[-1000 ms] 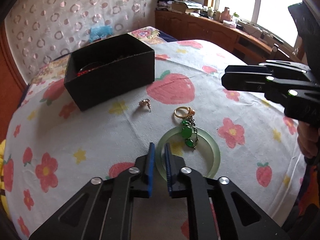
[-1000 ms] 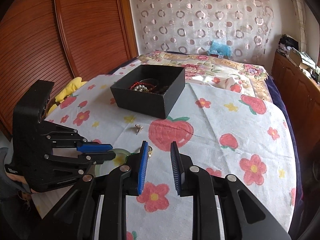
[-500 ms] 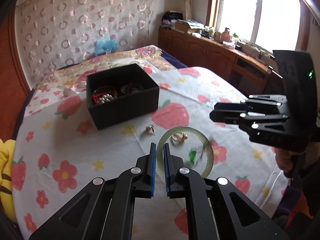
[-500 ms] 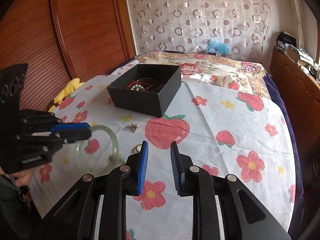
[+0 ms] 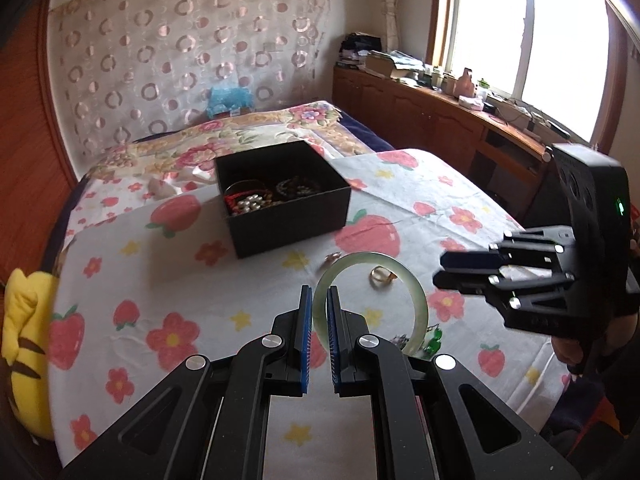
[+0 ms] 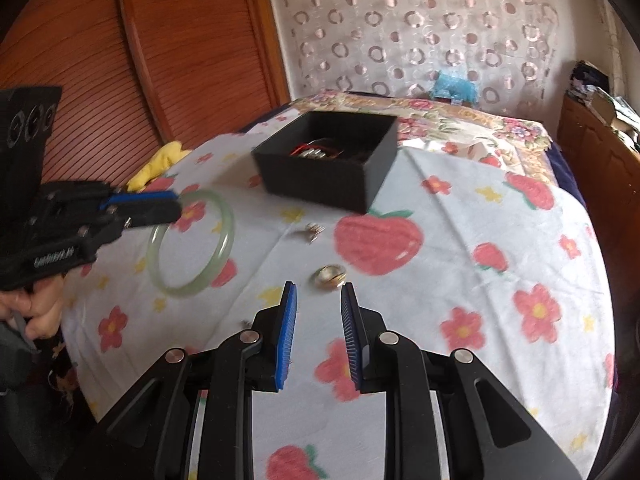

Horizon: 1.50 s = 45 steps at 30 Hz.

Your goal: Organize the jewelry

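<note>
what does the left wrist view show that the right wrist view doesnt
Only the left wrist view shows the window, the green bead piece on the cloth below the bangle, and the pearls clearly inside the box. Only the right wrist view shows the wooden sliding door and the right tool open with nothing between its pads. Both show the black box, the gold ring, and the left tool shut on the jade bangle.

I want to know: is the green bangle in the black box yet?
No, the left gripper holds the green bangle up above the tablecloth, outside the black box.
</note>
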{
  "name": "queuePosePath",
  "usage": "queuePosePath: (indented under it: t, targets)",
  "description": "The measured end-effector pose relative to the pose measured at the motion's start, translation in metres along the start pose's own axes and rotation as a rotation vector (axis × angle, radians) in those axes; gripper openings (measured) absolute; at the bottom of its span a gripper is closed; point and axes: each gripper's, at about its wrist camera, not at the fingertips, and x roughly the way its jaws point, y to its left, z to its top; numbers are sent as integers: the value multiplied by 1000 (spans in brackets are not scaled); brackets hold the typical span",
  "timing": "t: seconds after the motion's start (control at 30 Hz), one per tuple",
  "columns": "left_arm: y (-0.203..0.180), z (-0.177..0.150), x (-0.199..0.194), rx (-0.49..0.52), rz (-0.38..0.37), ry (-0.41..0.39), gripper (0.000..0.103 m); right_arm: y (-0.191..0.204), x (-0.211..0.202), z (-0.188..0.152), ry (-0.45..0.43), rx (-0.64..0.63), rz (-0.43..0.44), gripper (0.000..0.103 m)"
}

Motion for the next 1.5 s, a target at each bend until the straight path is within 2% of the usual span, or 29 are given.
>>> queuePosePath:
  t: [0.43, 0.53, 0.63, 0.8, 0.83, 0.93, 1.2, 1.5]
  targets:
    - [8, -18, -3, -34, 5, 5, 6, 27, 10, -28, 87, -56, 6, 25]
    - [9, -19, -2, -36, 2, 10, 6, 27, 13, -30, 100, -70, -9, 45]
    - [9, -23, 0, -42, 1, 17, 6, 28, 18, -33, 125, -80, 6, 45]
    - [11, -26, 3, -47, -1, 21, 6, 40, 25, -30, 135, -175, -60, 43]
    - [11, -26, 3, -47, -2, 20, 6, 41, 25, -29, 136, -187, -54, 32]
    - [11, -27, 3, -44, 1, 16, 6, 39, 22, -30, 135, -195, -72, 29]
    - [19, -23, 4, -60, 8, 5, 6, 26, 12, -23, 100, -155, -78, 29]
    - [28, -7, 5, -50, 27, -17, 6, 18, -6, 16, 20, -151, -76, 29]
